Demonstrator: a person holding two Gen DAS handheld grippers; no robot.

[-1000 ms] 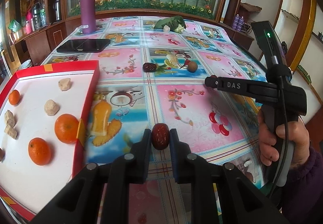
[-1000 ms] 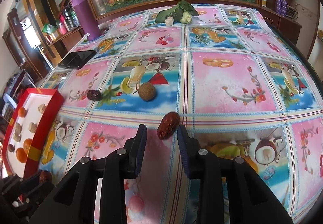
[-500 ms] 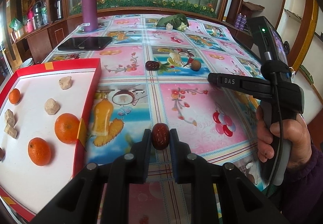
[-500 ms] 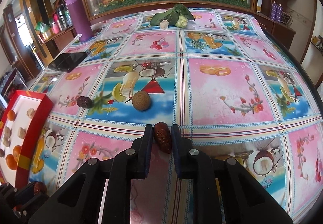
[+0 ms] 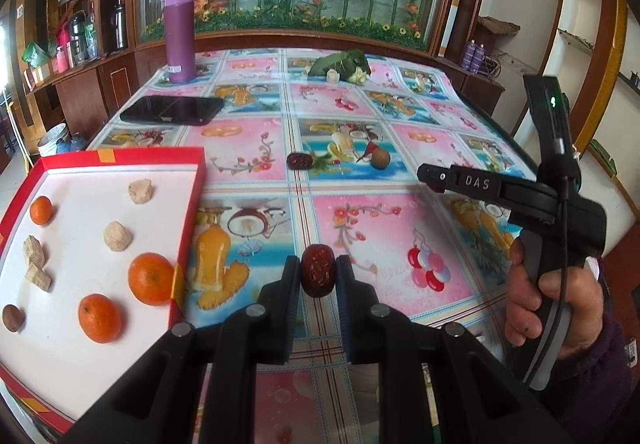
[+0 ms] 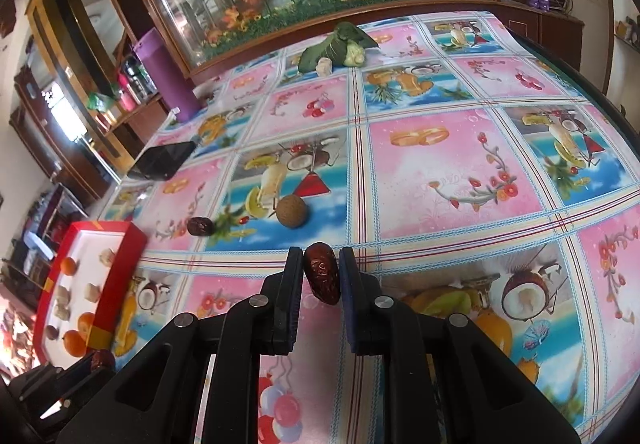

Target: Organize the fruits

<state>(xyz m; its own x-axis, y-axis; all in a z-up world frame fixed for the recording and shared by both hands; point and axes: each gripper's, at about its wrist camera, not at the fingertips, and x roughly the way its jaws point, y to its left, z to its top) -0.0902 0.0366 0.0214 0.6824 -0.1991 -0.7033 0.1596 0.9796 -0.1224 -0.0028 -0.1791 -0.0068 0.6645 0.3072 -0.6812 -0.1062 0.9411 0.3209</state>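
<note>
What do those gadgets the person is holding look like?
Both are black plastic pistol-style tools. The left gripper and right gripper each end in two flat fingers with silver rivets and dark blue pads. Seen from the side, the right one carries white "DAS" lettering, a green light, a black cable and a grey handle. The sleeve is dark purple.

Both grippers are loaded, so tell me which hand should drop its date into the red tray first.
Left. The left hand-held gripper, shut on its date, sits right beside the red tray. The right hand-held gripper, holding a date, is farther away.
</note>
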